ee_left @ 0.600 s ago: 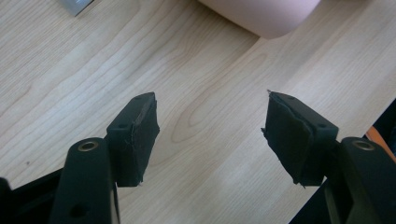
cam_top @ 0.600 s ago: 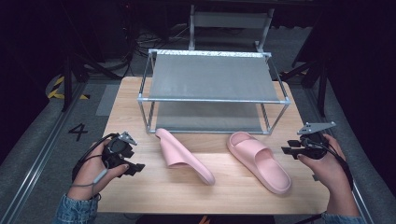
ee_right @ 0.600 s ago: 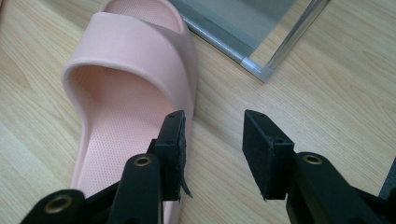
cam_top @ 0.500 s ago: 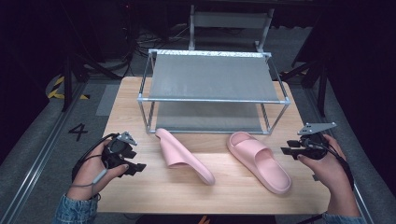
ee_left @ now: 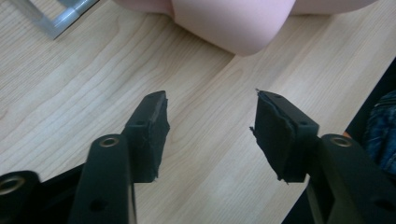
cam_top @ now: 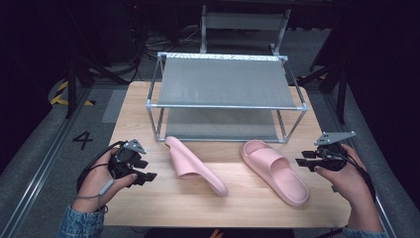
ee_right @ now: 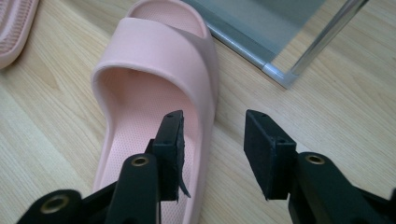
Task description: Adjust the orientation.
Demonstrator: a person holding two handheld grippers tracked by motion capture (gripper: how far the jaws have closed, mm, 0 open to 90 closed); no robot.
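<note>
Two pink slippers lay on a wooden table (cam_top: 148, 208), in front of a metal shoe rack (cam_top: 225, 79) with two grey shelves. One slipper (cam_top: 194, 163) sat near the middle of the high view, tipped up on its side. The other slipper (cam_top: 275, 171) lay flat, right side up, toward the lower right.

The left gripper (cam_top: 143, 171) was at the lower left of the high view, over bare wood and a little apart from the tipped slipper. Its jaws stood apart and held nothing — just table showed between them in the left gripper view.

The right gripper (cam_top: 303, 163) was at the right, just beside the flat slipper. Its jaws were apart too and gripped nothing — in the right gripper view, the slipper's edge (ee_right: 205, 140) showed between them.
</note>
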